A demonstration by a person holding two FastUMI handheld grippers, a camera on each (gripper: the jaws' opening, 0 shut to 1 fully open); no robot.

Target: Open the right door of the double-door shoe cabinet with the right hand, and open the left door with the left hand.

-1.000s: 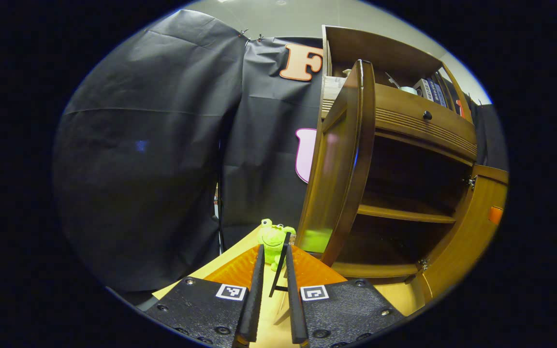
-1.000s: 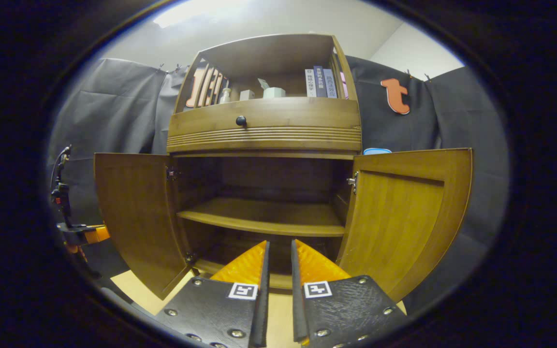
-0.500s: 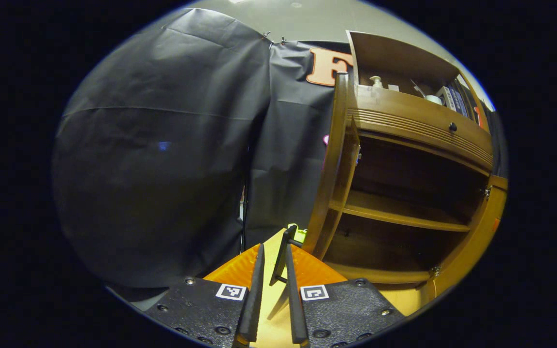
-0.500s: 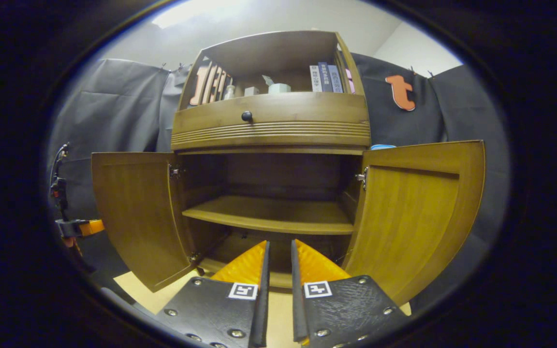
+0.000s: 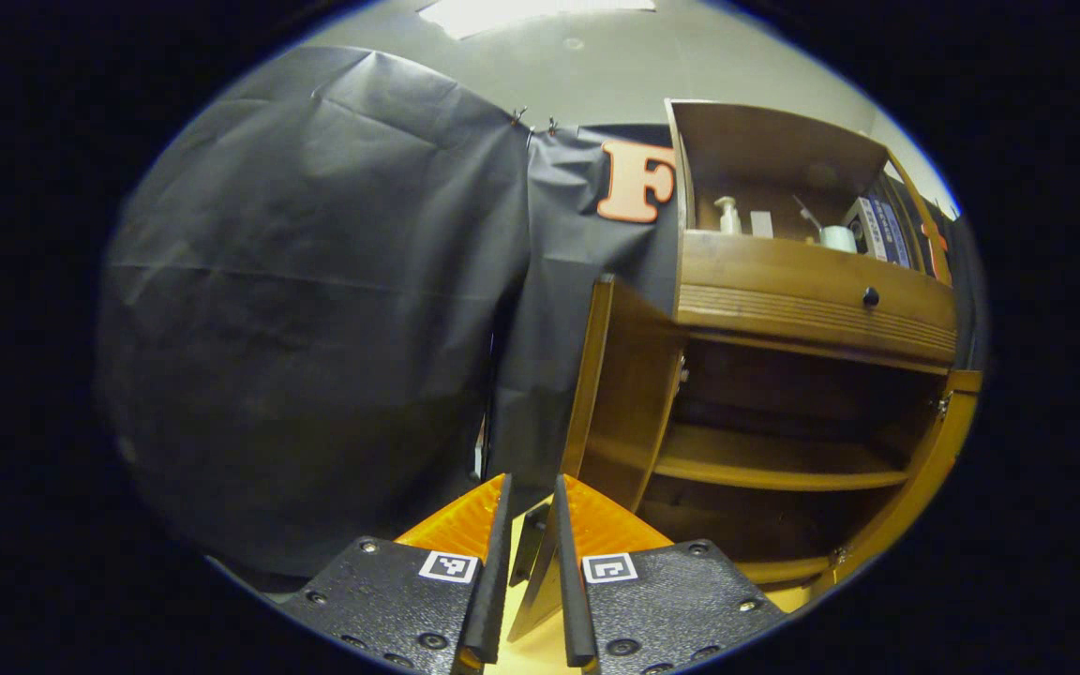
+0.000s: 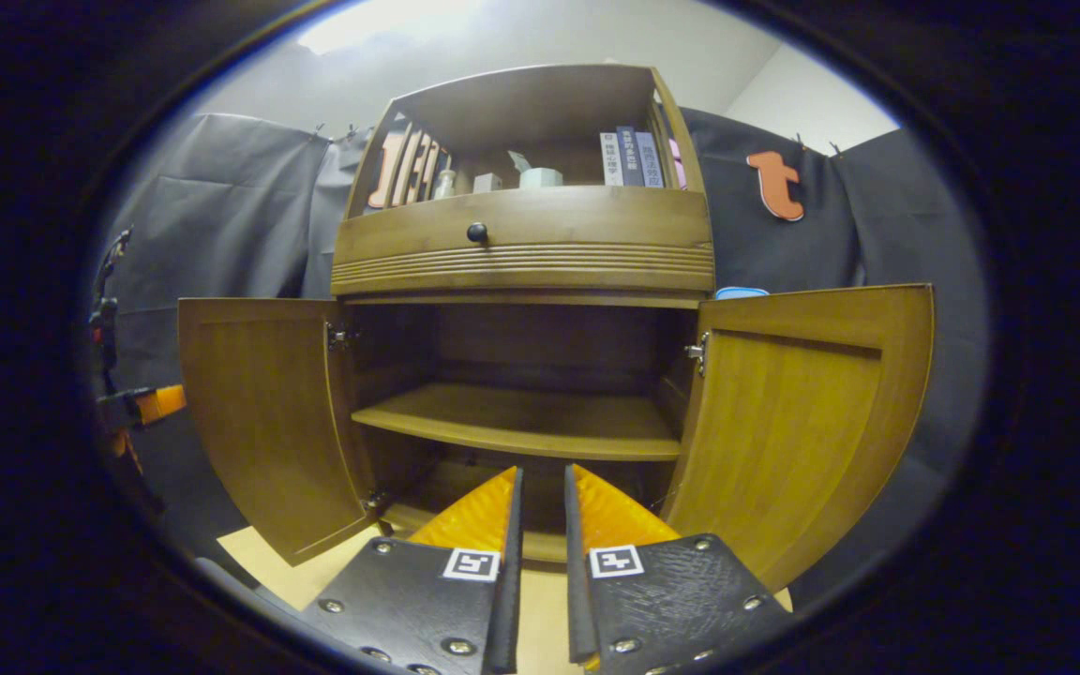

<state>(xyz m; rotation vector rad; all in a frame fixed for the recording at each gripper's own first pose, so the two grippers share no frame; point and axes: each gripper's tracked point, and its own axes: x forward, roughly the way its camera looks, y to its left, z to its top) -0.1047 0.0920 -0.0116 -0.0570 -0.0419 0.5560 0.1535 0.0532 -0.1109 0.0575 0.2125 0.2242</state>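
Note:
The wooden shoe cabinet (image 6: 521, 244) faces me in the right gripper view with both doors swung wide. Its left door (image 6: 259, 422) and right door (image 6: 802, 422) stand away from the dark inside and its one shelf (image 6: 521, 427). My right gripper (image 6: 540, 487) is shut low in front of the opening, touching nothing. In the left gripper view the left door (image 5: 620, 394) stands open just right of my left gripper (image 5: 531, 492), which is shut and clear of it. A thin dark piece (image 5: 529, 544) shows between its fingers; what it is stays unclear.
Above the doors is a drawer with a round knob (image 6: 476, 232), then an open shelf with books (image 6: 629, 157) and small bottles. The cabinet stands on a light wooden table (image 6: 268, 562). Black cloth hangs behind and to both sides. The other gripper's orange part (image 6: 142, 405) shows far left.
My left gripper has drawn back and tilted up from the left door, which now looks farther off and wider open. A green toy has dropped out of sight. The right gripper barely moved.

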